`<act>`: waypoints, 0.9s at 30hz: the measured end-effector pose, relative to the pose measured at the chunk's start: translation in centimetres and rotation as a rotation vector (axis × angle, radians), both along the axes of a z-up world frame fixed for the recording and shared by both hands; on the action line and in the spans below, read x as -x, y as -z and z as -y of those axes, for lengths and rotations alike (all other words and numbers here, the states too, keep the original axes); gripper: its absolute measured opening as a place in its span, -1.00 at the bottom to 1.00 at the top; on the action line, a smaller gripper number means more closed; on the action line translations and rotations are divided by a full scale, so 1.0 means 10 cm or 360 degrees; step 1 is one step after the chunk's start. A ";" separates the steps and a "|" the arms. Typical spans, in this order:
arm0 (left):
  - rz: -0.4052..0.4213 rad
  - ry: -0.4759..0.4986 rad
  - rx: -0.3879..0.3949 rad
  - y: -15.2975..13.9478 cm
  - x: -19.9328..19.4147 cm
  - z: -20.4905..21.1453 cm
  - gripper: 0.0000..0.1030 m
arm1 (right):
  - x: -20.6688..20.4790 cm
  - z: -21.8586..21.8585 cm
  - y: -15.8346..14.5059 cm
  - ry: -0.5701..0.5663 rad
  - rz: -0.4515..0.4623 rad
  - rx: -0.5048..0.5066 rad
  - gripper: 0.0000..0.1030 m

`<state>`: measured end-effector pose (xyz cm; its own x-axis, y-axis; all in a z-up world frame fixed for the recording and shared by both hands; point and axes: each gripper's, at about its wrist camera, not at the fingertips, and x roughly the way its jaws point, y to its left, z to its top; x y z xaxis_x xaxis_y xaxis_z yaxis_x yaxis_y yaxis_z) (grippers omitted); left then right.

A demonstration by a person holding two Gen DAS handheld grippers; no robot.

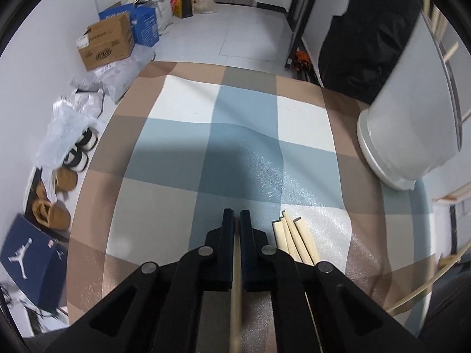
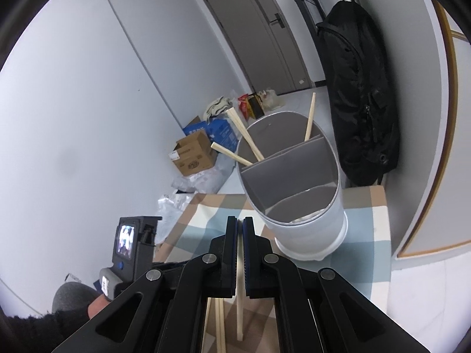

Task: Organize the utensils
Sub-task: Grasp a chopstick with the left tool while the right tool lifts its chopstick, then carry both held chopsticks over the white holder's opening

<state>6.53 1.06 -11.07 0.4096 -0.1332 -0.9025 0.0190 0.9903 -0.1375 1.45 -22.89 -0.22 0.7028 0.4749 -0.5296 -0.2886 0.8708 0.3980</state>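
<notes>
My left gripper (image 1: 236, 214) points down at the checked tablecloth (image 1: 182, 153) and is shut on a pale wooden chopstick (image 1: 236, 288) that runs back between its fingers. Several loose chopsticks (image 1: 294, 241) lie on the cloth just right of it. My right gripper (image 2: 239, 220) is shut on another chopstick (image 2: 240, 267), which hangs down below the jaws. Just ahead and to its right stands the white utensil holder (image 2: 312, 232) with grey dividers; three chopsticks (image 2: 245, 138) lean in its far compartments. The holder (image 1: 412, 117) fills the right side of the left wrist view.
A black bag (image 2: 356, 88) hangs behind the holder, beside a grey door (image 2: 256, 29). Cardboard and blue boxes (image 1: 109, 41), plastic bags and shoes (image 1: 64, 176) line the floor left of the table. A hand (image 2: 97, 306) holds the other gripper's handle at lower left.
</notes>
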 end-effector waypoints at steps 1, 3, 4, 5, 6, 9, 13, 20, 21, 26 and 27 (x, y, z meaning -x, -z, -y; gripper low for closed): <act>0.0016 -0.0007 0.0007 -0.03 0.01 0.01 -1.00 | 0.01 -0.01 -0.01 0.0004 0.0011 0.0011 -0.95; 0.0064 -0.0021 0.0018 -0.11 0.04 0.00 -1.00 | 0.04 -0.04 -0.03 0.0002 0.0036 0.0026 -0.95; 0.0087 -0.0030 0.0044 -0.16 0.05 -0.01 -1.00 | 0.05 -0.04 -0.03 0.0004 0.0047 0.0030 -0.95; 0.0120 -0.0039 0.0069 -0.22 0.07 -0.03 -1.00 | 0.08 -0.06 -0.05 0.0004 0.0058 0.0034 -0.95; 0.0176 -0.0050 0.0081 -0.32 0.12 -0.05 -1.00 | 0.10 -0.08 -0.06 0.0002 0.0070 0.0038 -0.95; 0.0304 -0.0055 0.0108 -0.51 0.20 -0.04 -1.00 | 0.14 -0.12 -0.12 -0.0004 0.0102 0.0047 -0.95; 0.0440 -0.0046 0.0126 -0.67 0.27 -0.05 -1.00 | 0.21 -0.23 -0.19 -0.0024 0.0175 0.0115 -0.95; 0.0606 -0.0029 0.0186 -0.92 0.37 -0.14 -1.00 | 0.31 -0.31 -0.21 -0.0019 0.0186 0.0143 -0.95; 0.0631 -0.0028 0.0198 -0.96 0.39 -0.14 -1.00 | 0.32 -0.30 -0.22 -0.0013 0.0190 0.0142 -0.95; 0.0716 -0.0011 0.0259 -1.14 0.46 -0.15 -1.00 | 0.38 -0.29 -0.29 0.0005 0.0213 0.0148 -0.95; 0.0727 -0.0009 0.0266 -1.17 0.47 -0.15 -1.00 | 0.39 -0.29 -0.31 0.0006 0.0217 0.0146 -0.95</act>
<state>1.82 2.56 0.59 0.7600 -0.2577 -0.5966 0.1093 0.9556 -0.2735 -2.45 -20.01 2.84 0.7728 0.4266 -0.4699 -0.3315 0.9027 0.2743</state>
